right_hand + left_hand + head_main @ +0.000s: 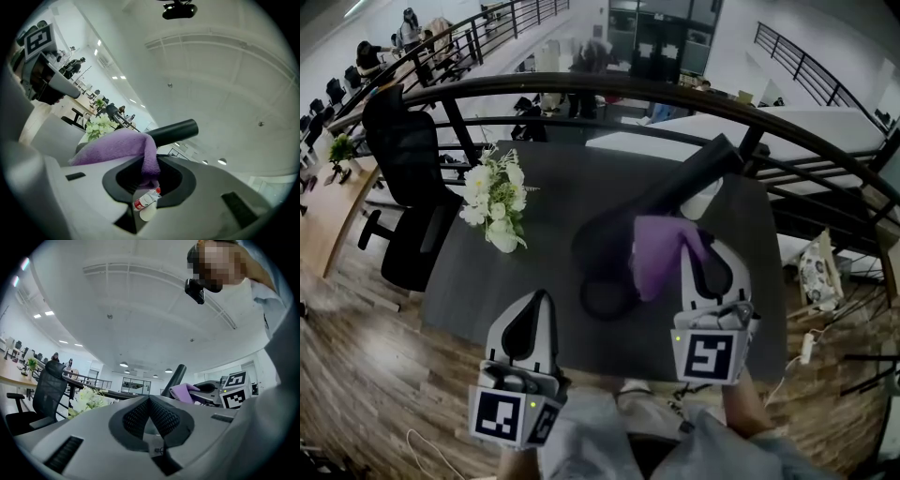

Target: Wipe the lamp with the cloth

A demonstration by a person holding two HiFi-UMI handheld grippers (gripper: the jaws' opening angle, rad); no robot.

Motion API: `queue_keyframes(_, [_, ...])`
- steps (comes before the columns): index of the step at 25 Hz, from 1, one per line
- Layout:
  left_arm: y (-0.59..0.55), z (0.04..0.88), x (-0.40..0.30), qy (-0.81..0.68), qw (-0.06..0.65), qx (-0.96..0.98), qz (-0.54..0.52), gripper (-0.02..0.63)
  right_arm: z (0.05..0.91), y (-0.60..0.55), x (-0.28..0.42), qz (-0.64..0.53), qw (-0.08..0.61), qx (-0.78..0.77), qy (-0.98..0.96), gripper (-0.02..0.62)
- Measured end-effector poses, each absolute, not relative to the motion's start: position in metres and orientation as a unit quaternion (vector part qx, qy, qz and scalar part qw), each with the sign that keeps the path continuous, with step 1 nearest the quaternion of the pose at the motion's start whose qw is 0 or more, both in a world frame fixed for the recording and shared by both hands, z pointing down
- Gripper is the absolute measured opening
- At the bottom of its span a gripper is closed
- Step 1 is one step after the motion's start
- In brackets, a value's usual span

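Note:
A black desk lamp stands on the dark table, its round base near me and its arm slanting up to the right. My right gripper is shut on a purple cloth, which hangs against the lamp's arm just above the base. In the right gripper view the cloth drapes out of the jaws in front of the lamp's black arm. My left gripper is shut and empty, left of the base. Its own view shows the gripper with the lamp arm and cloth to its right.
A white flower bouquet sits on the table's left side. A black office chair stands left of the table. A curved black railing runs behind it. A small bottle shows through the right gripper's jaw gap.

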State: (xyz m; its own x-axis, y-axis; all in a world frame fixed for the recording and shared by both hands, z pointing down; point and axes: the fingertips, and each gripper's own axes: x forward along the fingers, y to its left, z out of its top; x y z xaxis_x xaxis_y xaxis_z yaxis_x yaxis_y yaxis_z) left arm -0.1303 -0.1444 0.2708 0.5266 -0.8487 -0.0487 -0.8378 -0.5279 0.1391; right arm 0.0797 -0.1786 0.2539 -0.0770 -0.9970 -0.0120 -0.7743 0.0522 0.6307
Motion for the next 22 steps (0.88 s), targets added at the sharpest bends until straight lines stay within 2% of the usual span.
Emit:
queue_keyframes(13, [-0.145,0.260,-0.119,-0.508,0.039,0.857,-0.076,0.008,0.211,-0.202,0.115,-0.308,0.210,0.646,-0.666,0.064])
queue_keyframes(22, [-0.140,0.266,-0.117,-0.533,0.042,0.843,-0.060,0.008,0.235,-0.210,0.120,-0.293,0.216,0.627,-0.689,0.064])
